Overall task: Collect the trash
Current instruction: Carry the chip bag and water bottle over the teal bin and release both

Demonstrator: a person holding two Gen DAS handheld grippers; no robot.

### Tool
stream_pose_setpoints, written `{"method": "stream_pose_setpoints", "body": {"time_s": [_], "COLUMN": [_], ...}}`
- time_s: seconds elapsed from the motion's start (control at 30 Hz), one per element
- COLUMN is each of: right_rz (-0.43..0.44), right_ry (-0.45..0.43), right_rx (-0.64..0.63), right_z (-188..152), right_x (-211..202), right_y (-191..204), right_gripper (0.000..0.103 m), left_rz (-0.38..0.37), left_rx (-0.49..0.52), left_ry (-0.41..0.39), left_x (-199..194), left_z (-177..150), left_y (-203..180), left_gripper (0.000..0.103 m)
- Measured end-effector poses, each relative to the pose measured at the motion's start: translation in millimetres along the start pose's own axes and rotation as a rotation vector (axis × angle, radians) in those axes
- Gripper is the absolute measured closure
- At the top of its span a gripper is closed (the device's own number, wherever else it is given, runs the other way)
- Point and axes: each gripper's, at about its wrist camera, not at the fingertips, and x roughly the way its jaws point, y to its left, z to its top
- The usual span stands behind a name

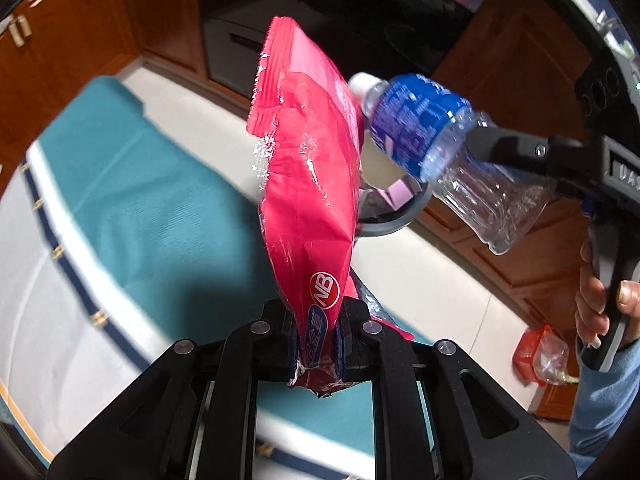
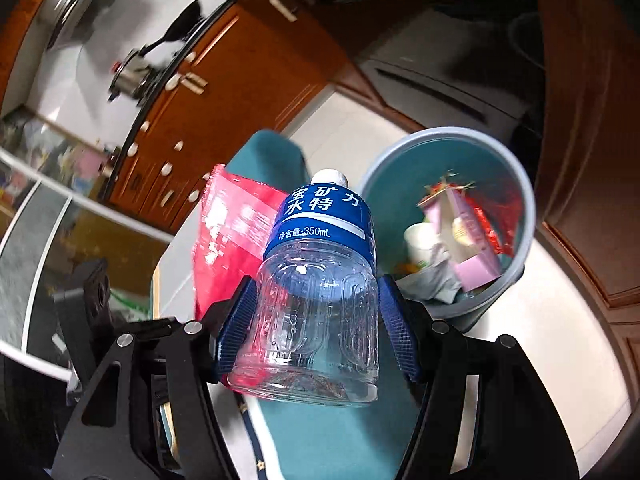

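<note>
Holding a light, crinkly red bag (image 1: 308,184) by its end, the left tongs (image 1: 316,344) pinch tight; the right tongs (image 2: 316,332) squeeze a slippery empty bottle (image 2: 320,280) near the bin (image 2: 524,216).

red wrapper (image 1: 308,184), blue-labelled clear bottle (image 2: 320,280)

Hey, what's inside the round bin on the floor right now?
The bin holds a white paper cup, a pink carton, red wrapper bits and crumpled grey paper. Anything beneath them is covered.
</note>
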Motion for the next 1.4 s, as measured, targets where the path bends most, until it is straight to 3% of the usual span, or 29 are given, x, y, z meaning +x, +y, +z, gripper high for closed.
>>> {"method": "stream_pose_setpoints", "body": {"time_s": [0.23,0.5,0.73,0.77,0.8,0.83,0.9,0.93,1.07,1.4], "right_rz": [0.004,0.004,0.005,-0.004,-0.022,-0.033,-0.053,-0.064,-0.115,-0.17], "right_ry": [0.028,0.089,0.116,0.116,0.113,0.115,0.118,0.111,0.08,0.117], "right_rx": [0.125,0.208,0.245,0.243,0.226,0.214,0.209,0.2,0.149,0.079], "right_z": [26,44,60,62,64,64,65,65,65,55], "right_x": [23,62,86,87,89,88,87,85,72,65], "right_y": [-49,-78,-81,-81,-78,-77,-76,-76,-70,-56], "right_gripper": [0.043,0.042,0.042,0.042,0.041,0.04,0.033,0.027,0.019,0.014], "left_rz": [-0.034,-0.029,-0.057,-0.068,-0.073,-0.078,-0.06,-0.055,-0.043,-0.05], "left_rx": [-0.028,-0.045,-0.08,-0.089,-0.094,-0.09,-0.066,-0.053,-0.027,-0.034], "left_ry": [0.128,0.21,0.219,0.214,0.206,0.185,0.142,0.132,0.122,0.113], "left_x": [60,102,123,125,126,124,116,112,103,91], "left_z": [35,49,65,69,72,76,79,79,76,69], "left_y": [-15,-14,-13,-13,-13,-15,-19,-22,-23,-30], "left_gripper": [0.089,0.089,0.086,0.083,0.072,0.053,0.041,0.039,0.036,0.035]}}
